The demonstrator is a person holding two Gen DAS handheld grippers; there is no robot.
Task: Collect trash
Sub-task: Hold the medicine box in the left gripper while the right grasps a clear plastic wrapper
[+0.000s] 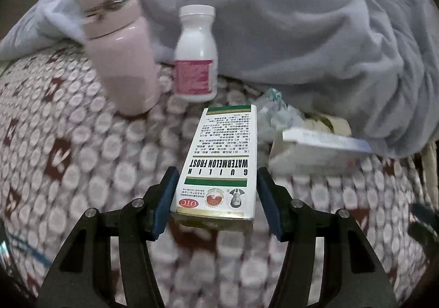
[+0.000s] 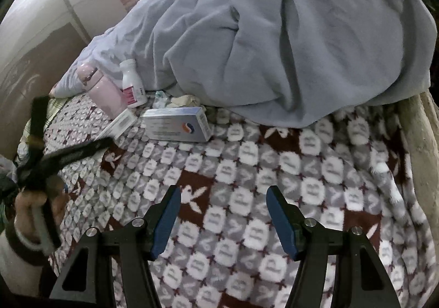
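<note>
a grey duvet [image 2: 274,33] heaps over the patterned blanket [image 2: 247,170], where the left gripper [image 1: 215,192] straddles the watermelon frost box [image 1: 222,159] (fingers spread, not quite touching), while the right gripper [image 2: 223,214] hangs spread over bare blanket, 2 fingers holding nothing.

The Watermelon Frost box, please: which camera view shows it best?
The left wrist view: the Watermelon Frost box lies between the open left gripper, print legible. The right wrist view shows only its small end.
</note>
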